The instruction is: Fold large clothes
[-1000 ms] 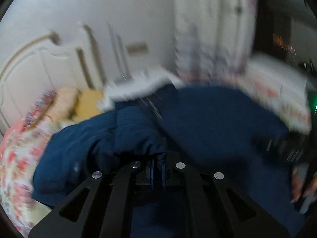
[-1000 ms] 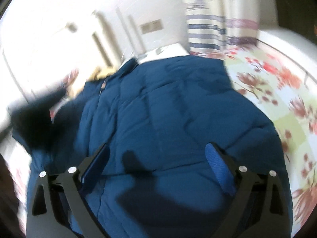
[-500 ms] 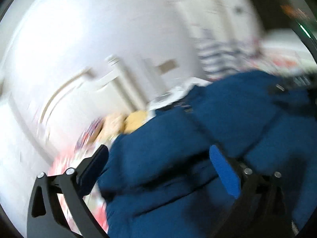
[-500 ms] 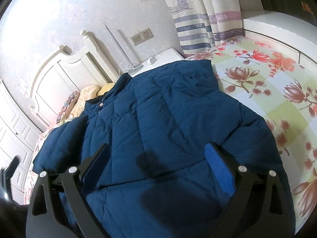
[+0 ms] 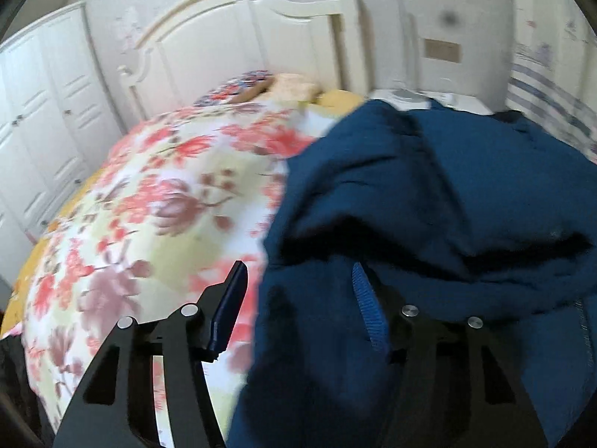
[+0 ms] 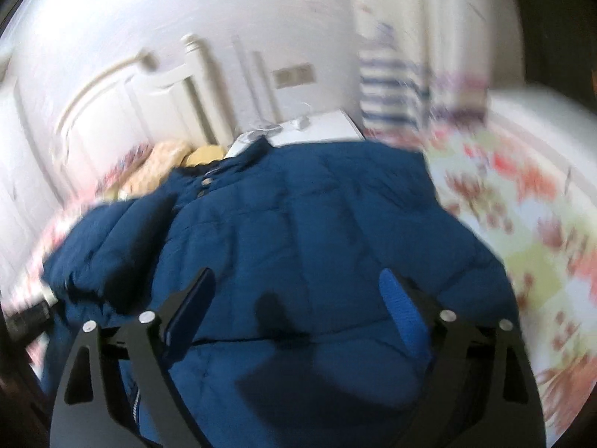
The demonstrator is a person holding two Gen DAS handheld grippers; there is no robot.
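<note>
Navy quilted fabric fills both views: one padded jacket (image 6: 298, 246) lies spread on the bed (image 5: 156, 194), over its half nearer the nightstand. Its collar (image 6: 238, 156), with two snap buttons below it, sits toward the headboard (image 5: 231, 37), and its hem lies nearest the cameras, so the long axis runs from the foot of the bed to the head. One sleeve (image 6: 112, 246) is folded in along the left side in the right wrist view, bunched into a thick roll.

Two grippers are in view. The left gripper (image 5: 298, 306) has its jaws apart and closing, one finger over the floral bedspread and the other over the jacket's edge, with that edge between them but not pinched. The right gripper (image 6: 294, 313) hangs above the lower body of the jacket, jaws wide and closing slightly, nothing clamped; its shadow falls on the fabric.

Around the jacket, the bedspread shows pink and red flowers on pale green and white squares. Pillows (image 5: 291, 87) are heaped against the headboard, their count unclear through blur. One white nightstand (image 6: 317, 132) stands beside the bed's head corner, just beyond the collar, with a striped curtain (image 6: 391, 89) beyond it. White wardrobe doors (image 5: 41, 112) line the far side of the bed. Both views are motion-blurred.
</note>
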